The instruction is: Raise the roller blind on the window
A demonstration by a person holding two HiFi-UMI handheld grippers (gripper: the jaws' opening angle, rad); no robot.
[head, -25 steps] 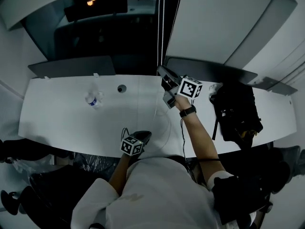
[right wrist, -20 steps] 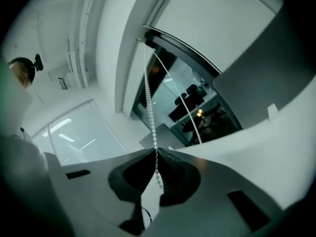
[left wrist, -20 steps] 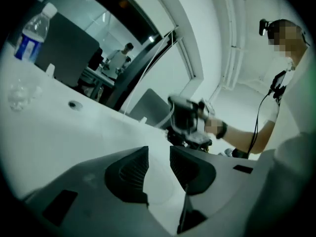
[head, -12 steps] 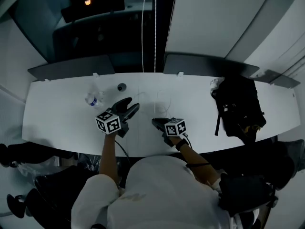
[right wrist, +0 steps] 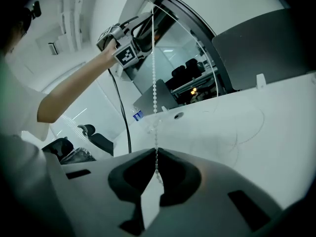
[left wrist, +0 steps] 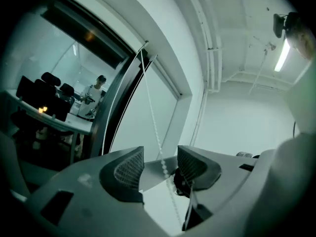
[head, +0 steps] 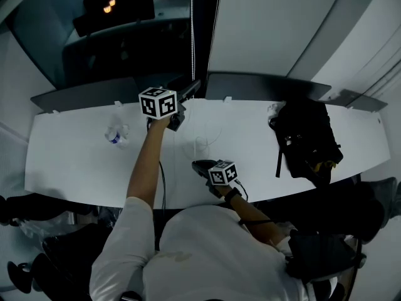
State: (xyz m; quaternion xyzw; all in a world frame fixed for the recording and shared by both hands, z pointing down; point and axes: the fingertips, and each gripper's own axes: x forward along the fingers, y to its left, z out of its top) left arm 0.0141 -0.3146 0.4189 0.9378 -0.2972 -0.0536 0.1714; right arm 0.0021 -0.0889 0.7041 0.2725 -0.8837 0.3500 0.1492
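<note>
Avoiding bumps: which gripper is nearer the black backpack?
Right. The right gripper is low over the desk, apart from the backpack; the left gripper is raised by the window, farther off.

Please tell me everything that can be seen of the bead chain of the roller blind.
The bead chain is a thin string of small white beads, plastic by its look. It hangs taut and nearly upright above the white desk. The right gripper's jaws are shut on its lower part. Higher up it passes between the left gripper's jaws, which have just been opening and do not press it.
</note>
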